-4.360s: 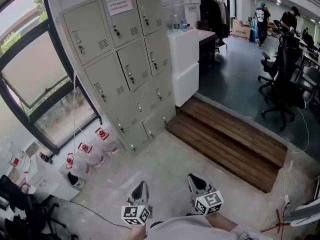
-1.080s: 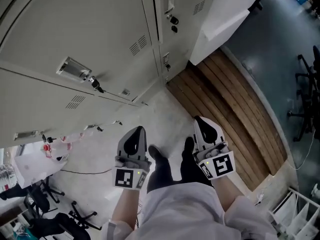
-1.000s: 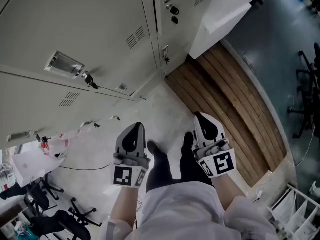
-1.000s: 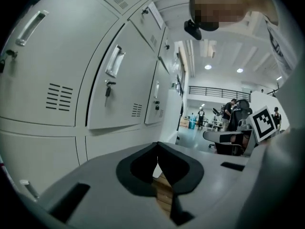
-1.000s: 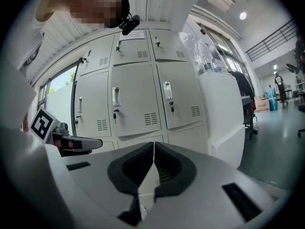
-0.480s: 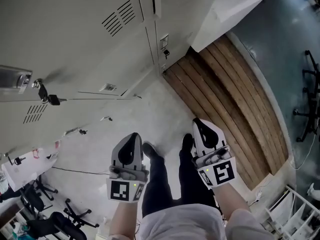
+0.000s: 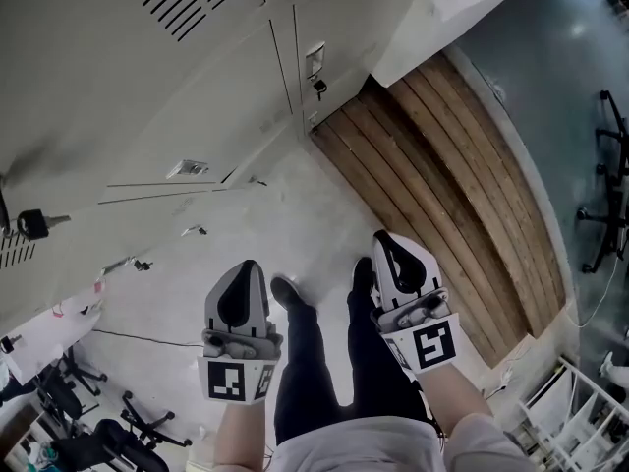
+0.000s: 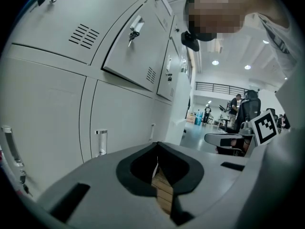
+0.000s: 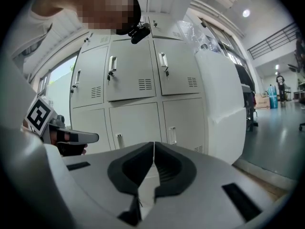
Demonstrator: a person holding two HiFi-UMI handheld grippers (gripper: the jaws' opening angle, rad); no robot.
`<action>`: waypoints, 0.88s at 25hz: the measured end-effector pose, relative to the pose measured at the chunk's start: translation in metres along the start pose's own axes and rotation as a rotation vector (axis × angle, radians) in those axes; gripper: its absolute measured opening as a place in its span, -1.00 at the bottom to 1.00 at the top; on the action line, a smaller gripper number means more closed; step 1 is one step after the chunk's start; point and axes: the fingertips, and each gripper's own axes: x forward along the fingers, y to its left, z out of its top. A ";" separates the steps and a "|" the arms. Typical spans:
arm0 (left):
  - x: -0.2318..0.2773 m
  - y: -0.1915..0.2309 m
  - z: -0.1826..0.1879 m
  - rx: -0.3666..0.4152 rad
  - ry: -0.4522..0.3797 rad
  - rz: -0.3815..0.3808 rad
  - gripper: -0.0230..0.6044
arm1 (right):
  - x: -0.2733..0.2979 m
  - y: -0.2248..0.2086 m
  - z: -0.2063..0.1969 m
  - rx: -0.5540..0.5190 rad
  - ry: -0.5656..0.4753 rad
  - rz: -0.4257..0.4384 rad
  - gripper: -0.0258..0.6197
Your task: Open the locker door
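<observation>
The grey locker bank fills the upper left of the head view, all doors closed. A key hangs in one lock at the far left, and another small lock sits near the bank's right end. My left gripper and right gripper are held low over the floor, well short of the lockers, both shut with nothing in them. In the left gripper view the left gripper points along the locker fronts. The right gripper faces closed doors with upright handles.
A wooden step runs diagonally to the right of the lockers, under a white cabinet. The person's shoes stand between the grippers. Black chair bases sit at the lower left, an office chair at the right edge.
The view has closed in on the lockers and tipped further down, so the doors slid up and left. Both grippers stayed low and shut; the left one drifted slightly left.
</observation>
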 end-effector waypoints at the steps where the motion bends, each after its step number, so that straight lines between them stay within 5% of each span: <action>1: 0.000 0.000 -0.003 0.007 0.002 0.000 -0.92 | 0.001 0.000 -0.006 0.001 0.004 0.007 -0.87; 5: 0.007 0.006 -0.018 0.037 0.014 0.002 -0.92 | 0.014 0.004 -0.022 0.036 -0.012 0.092 -0.86; 9: 0.009 0.010 -0.028 0.030 0.023 0.001 -0.92 | 0.027 0.003 -0.028 0.069 -0.022 0.113 -0.29; 11: 0.011 0.011 -0.028 0.027 0.024 -0.001 -0.92 | 0.034 0.003 -0.031 0.076 -0.020 0.128 -0.17; 22: 0.020 0.020 -0.032 0.015 0.034 0.012 -0.92 | 0.079 -0.019 -0.043 -0.005 0.019 0.141 -0.13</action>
